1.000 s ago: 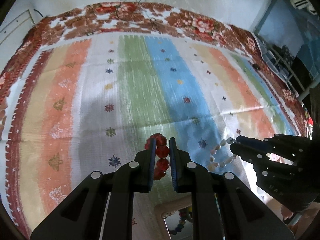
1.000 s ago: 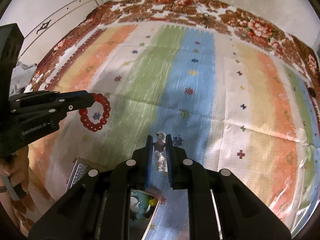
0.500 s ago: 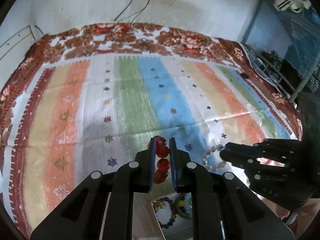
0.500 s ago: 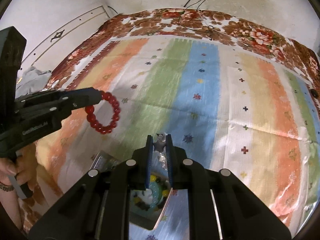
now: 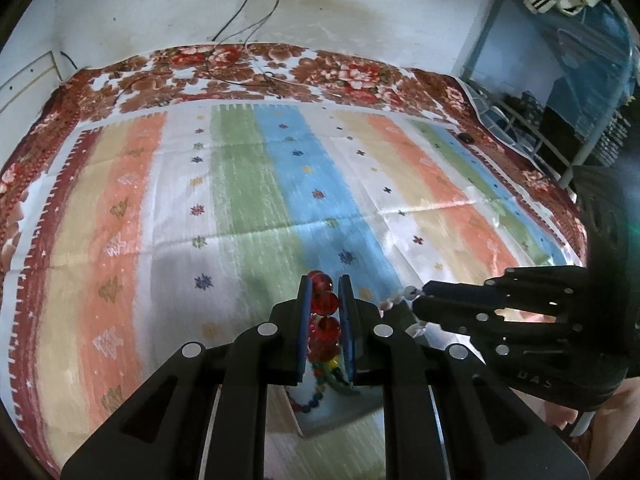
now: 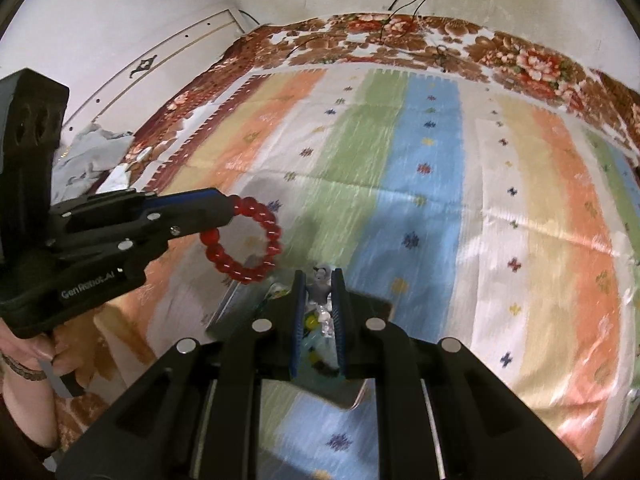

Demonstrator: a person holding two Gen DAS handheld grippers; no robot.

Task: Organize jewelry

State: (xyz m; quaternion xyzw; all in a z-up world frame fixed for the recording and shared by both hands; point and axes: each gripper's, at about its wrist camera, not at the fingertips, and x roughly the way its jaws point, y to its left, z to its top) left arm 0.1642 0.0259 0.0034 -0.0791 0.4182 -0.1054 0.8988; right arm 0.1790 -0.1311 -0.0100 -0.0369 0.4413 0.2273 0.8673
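My left gripper (image 5: 325,292) is shut on a red bead bracelet (image 5: 325,302), held in the air above the bed; in the right wrist view the bracelet (image 6: 244,240) hangs as a ring from its tip (image 6: 230,210). My right gripper (image 6: 318,284) is shut on a pale, whitish bead bracelet (image 6: 320,282); its beads (image 5: 394,302) show at the gripper tip (image 5: 420,300) in the left wrist view. Below both grippers lies a shallow tray (image 5: 340,416) (image 6: 352,394) holding a multicoloured bead bracelet (image 5: 320,372).
A striped cloth (image 5: 280,200) covers a bed with a floral blanket border (image 5: 240,68). Cables (image 5: 248,4) hang on the wall behind. A blue metal rack (image 5: 560,80) stands at the right. Crumpled cloth (image 6: 88,148) lies at the bed's left edge.
Both grippers have risen and pulled back with their bracelets, so the wall and more of the tray below come into view. Both stay shut.
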